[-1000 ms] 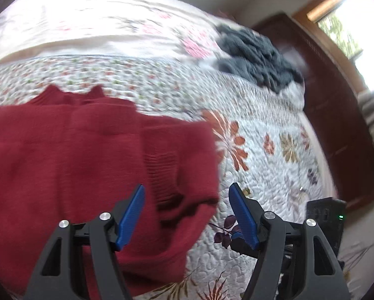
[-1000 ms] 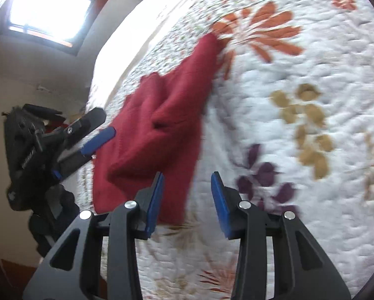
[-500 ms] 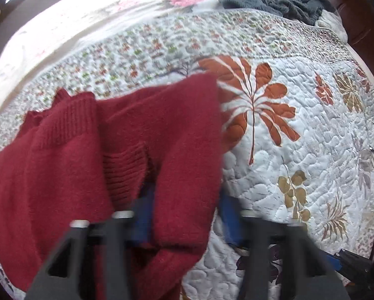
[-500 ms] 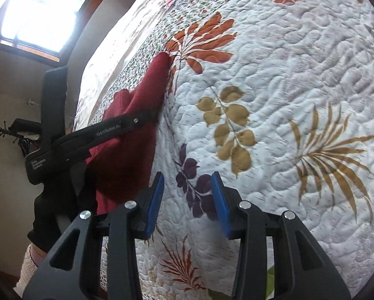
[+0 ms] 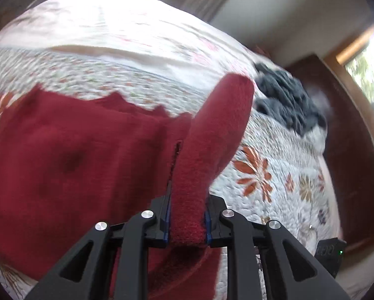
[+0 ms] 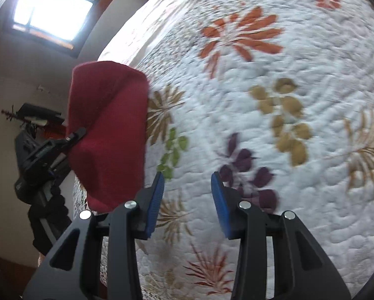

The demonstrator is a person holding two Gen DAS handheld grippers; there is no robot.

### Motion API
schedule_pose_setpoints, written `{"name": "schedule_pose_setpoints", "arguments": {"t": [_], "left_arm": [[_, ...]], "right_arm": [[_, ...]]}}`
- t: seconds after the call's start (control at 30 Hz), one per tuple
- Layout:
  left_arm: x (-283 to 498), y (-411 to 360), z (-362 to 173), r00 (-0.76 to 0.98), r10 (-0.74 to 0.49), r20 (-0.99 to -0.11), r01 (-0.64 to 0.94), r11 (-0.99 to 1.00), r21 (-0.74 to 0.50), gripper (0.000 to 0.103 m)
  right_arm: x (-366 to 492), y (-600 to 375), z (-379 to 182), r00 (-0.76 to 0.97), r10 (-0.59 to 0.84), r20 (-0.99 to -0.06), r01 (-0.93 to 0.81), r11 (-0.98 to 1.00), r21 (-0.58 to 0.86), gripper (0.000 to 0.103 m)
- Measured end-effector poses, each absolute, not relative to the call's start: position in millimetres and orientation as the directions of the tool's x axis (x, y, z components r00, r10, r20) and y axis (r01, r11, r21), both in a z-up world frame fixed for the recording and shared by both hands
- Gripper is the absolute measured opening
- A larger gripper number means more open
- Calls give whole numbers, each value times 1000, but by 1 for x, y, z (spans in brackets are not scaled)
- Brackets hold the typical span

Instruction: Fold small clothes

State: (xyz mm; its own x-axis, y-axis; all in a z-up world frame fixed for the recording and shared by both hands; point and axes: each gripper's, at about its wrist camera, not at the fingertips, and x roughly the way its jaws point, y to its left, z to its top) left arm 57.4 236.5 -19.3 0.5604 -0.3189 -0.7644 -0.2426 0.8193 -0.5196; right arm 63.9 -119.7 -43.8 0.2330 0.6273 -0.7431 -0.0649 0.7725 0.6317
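Observation:
A dark red knitted sweater (image 5: 74,165) lies spread on the floral quilt (image 5: 274,195). My left gripper (image 5: 186,222) is shut on a thick fold of the sweater's right edge, and the pinched part stands up in a hump (image 5: 221,125) above the rest. In the right wrist view the same lifted red sweater (image 6: 109,135) hangs at the left, with the left gripper (image 6: 69,142) clamped on it. My right gripper (image 6: 187,200) is open over the bare quilt (image 6: 274,115), to the right of the sweater, with nothing between its fingers.
A dark grey garment (image 5: 286,100) lies bunched at the far right of the bed. A dark wooden cabinet (image 5: 349,137) stands beyond the bed's right edge. A small black device (image 5: 330,252) sits low right. Windows and dark equipment (image 6: 34,117) are by the wall.
My left gripper has gone from open to shut on the sweater's right edge and lifted it. My right gripper has stayed open and drifted over the quilt.

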Motion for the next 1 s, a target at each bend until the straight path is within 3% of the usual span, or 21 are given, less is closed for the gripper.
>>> {"name": "schedule_pose_setpoints", "arguments": {"t": [0.23, 0.33, 0.47, 0.6, 0.67, 0.83, 1.0], "left_arm": [[54, 267, -73, 511, -389, -766, -323, 739, -591, 22], [52, 266, -79, 494, -399, -772, -322, 741, -589, 27], [49, 268, -81, 486, -414, -770, -307, 744, -594, 42], [41, 280, -74, 496, -428, -756, -315, 722, -616, 66], [35, 289, -75, 502, -422, -754, -333, 711, -620, 73], [34, 299, -96, 483, -512, -711, -356, 626, -693, 74], [43, 296, -104, 507, -576, -641, -327, 560, -761, 84]], "right_arm": [[74, -49, -35, 175, 678, -714, -160, 735, 659, 39], [81, -22, -32, 157, 718, -678, -187, 695, 694, 39], [93, 6, -33, 141, 781, -608, -180, 624, 760, 39], [110, 26, -51, 96, 736, -671, -157, 677, 719, 39], [112, 30, -60, 79, 708, -701, -153, 704, 694, 39], [109, 27, -68, 78, 686, -723, -147, 725, 672, 39], [106, 29, -74, 70, 679, -731, -156, 731, 664, 39]]}}
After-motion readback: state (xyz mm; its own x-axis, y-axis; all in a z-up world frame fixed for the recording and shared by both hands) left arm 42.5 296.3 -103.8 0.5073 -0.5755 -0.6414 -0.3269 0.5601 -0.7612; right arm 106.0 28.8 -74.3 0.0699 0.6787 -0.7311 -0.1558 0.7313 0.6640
